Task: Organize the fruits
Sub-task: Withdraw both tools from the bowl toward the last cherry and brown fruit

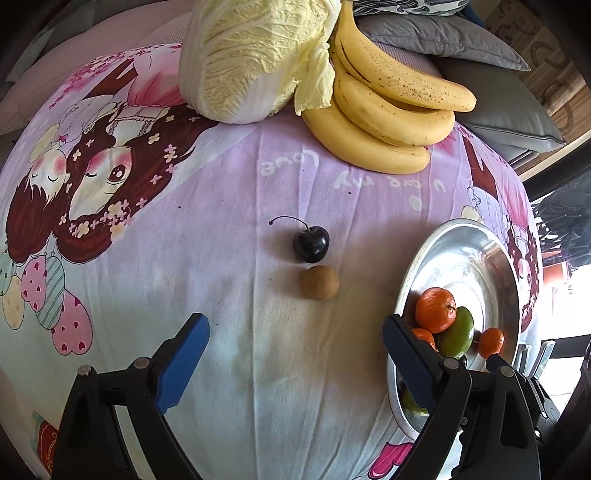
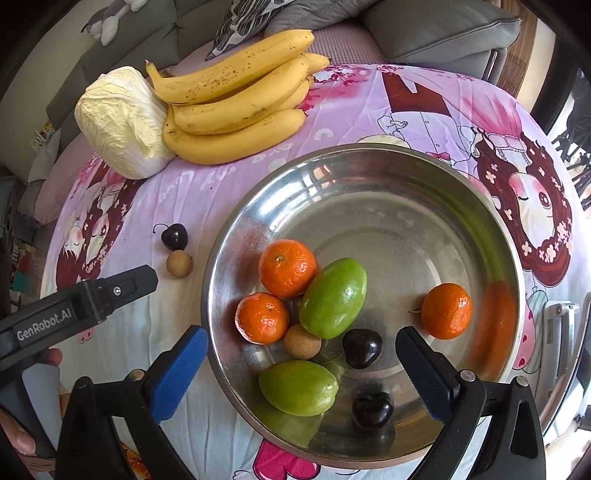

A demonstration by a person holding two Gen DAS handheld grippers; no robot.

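Round table under a soft printed pink-lilac cloth [image 1: 280,177], cartoon girls on it; wrinkled, matte. The cloth's edge curves away at 12 o'clock toward grey sofa cushions [image 2: 443,29]. Widest bare cloth sits in the left wrist view, from 6 to 9 o'clock, flat and free of objects.

Steel bowl [image 2: 369,173], wide, shiny, shallow, fills the right wrist view from centre to 5 o'clock. Its far half is bare metal. Napa cabbage [image 2: 122,122], pale, crinkled, at 10 o'clock, touching the banana bunch [image 2: 236,107], yellow, speckled, curved, at 11–12 o'clock.

In the bowl, near side: two smooth green oval fruits [image 2: 334,299], three glossy tangerines [image 2: 287,267], one of them apart at 3 o'clock, two dark cherries [image 2: 362,348], one tan longan [image 2: 302,341].

Outside the bowl, on cloth, at its 9 o'clock: a dark cherry with stem [image 1: 311,242] touching a dull brown longan [image 1: 319,282], just beside it.

Left gripper [image 1: 295,362] spread wide, blue pads, nothing between them, over bare cloth at 6 o'clock from the loose pair. Right gripper [image 2: 301,363] spread wide over the bowl's near rim, gripping nothing; fruits lie below its gap.
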